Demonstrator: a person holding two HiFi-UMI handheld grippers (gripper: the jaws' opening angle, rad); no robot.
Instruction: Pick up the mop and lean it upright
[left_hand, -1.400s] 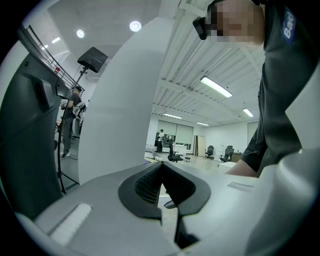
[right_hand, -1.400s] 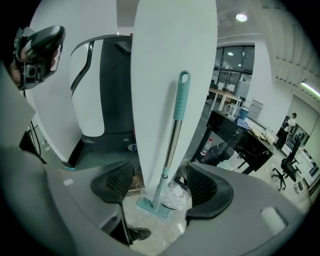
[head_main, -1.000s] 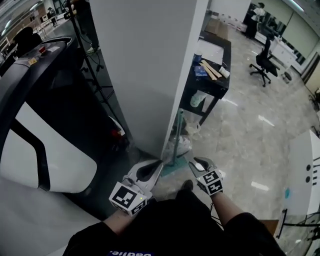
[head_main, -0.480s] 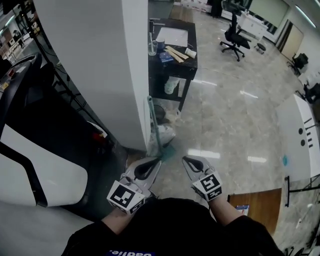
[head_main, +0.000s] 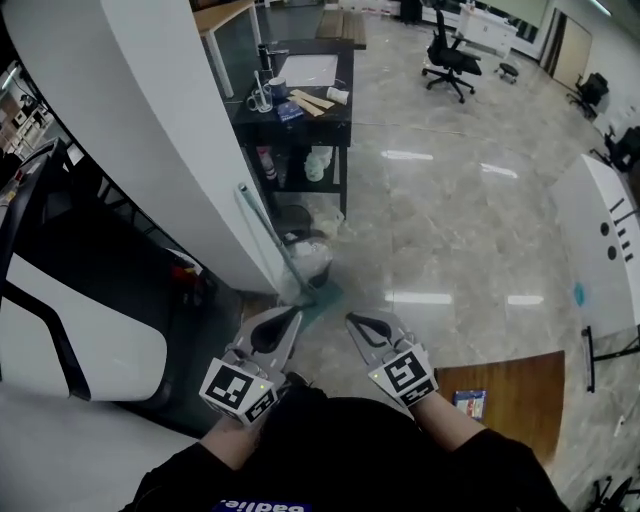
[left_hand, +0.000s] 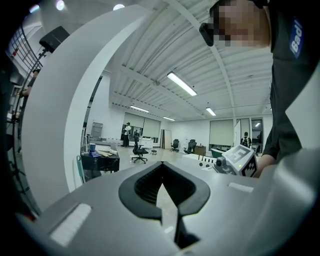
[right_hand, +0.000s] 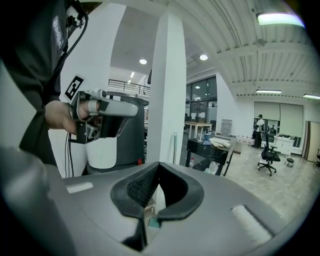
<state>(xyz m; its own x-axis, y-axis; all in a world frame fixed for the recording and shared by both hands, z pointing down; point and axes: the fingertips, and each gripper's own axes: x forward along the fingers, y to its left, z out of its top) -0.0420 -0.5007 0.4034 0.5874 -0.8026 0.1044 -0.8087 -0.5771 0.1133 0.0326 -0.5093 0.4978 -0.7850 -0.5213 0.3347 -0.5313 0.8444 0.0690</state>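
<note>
Against the white pillar (head_main: 150, 120) the mop (head_main: 268, 240) leaned upright, its head on the floor. We judged it light, with a stiff, smooth handle best gripped mid-shaft. Our left gripper (head_main: 288, 318) and right gripper (head_main: 354, 322) were both clenched and empty. We could read no writing on it.

The mop (head_main: 270, 243) leans against the pillar (head_main: 150, 130), with the cart (head_main: 296, 120) behind it and the left gripper (head_main: 294, 316) and right gripper (head_main: 352, 321) side by side before it.

Glossy marble floor (head_main: 450, 230), mop (head_main: 268, 240) standing on it, black table (head_main: 300, 122), office chair (head_main: 447, 60)
</note>
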